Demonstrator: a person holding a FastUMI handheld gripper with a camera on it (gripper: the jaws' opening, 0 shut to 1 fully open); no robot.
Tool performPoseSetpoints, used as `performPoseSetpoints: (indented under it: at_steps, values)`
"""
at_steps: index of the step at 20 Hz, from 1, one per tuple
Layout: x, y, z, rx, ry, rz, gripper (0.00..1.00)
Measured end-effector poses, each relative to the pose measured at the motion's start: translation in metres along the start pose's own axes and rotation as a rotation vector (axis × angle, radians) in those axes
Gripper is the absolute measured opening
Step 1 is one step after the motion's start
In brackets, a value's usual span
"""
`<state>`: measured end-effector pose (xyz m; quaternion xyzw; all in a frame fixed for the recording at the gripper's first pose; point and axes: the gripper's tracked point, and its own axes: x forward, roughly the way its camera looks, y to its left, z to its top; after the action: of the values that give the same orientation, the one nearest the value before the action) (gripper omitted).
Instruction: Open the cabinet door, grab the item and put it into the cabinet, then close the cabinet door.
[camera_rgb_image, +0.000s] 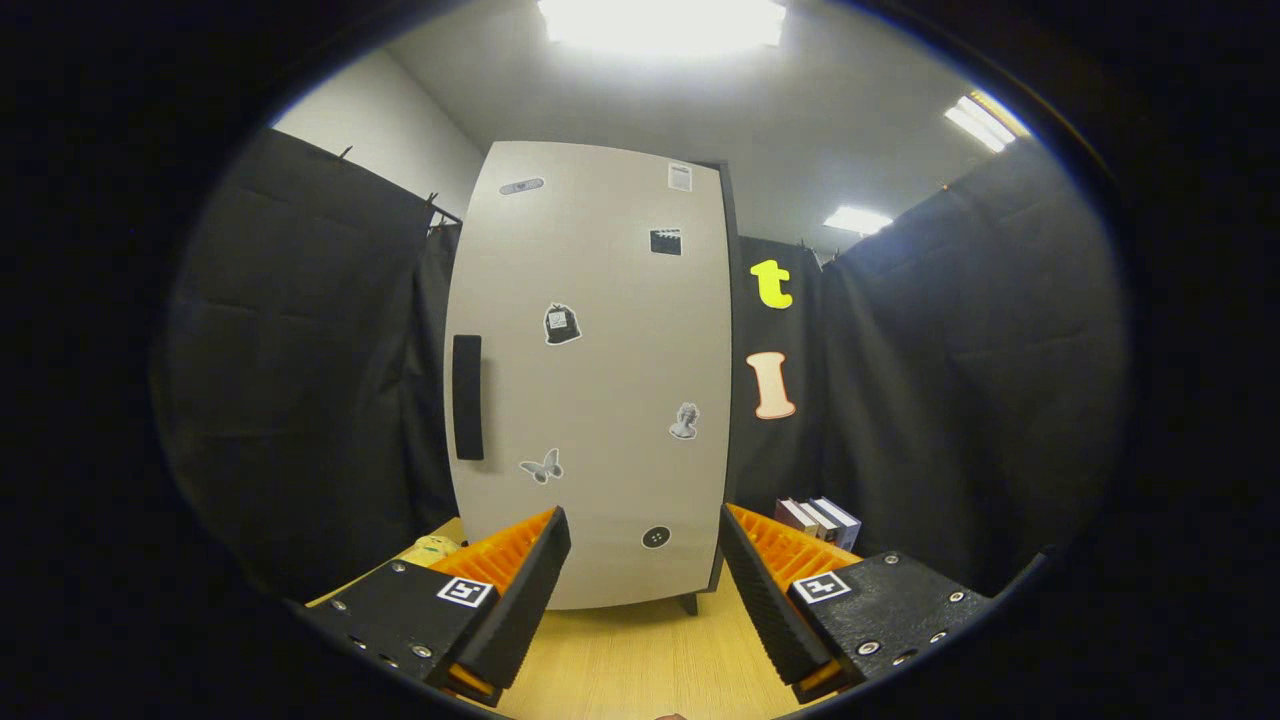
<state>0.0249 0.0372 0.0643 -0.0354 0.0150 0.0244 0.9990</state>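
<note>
Gripper (645, 530) wide open, empty, facing shut cabinet door (600, 400); I judge door stiff, light, best hooked at handle (467, 397), ahead-left of fingers.

We've got one cam, fisheye, riding on the gripper (645, 560) and looking fwd along its two fingers (520, 575), which spread wide apart low in the view w/ nothing between them. It sits low, just above the wooden table (640, 660), facing the cabinet door (600, 380) head-on from fairly near, so the door fills the middle. The wide lens also takes in booth wall both sides, ceiling lights (660, 22) up top, and books (820, 520) beyond the right finger.
</note>
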Motion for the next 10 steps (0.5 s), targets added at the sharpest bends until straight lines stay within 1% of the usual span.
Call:
performPoseSetpoints:
  at_steps: [5,10]
  values:
    - [-0.021,-0.005,-0.023,0.014,0.021,-0.012,0.93]
    - [-0.037,-0.015,-0.044,0.022,0.028,-0.050,0.93]
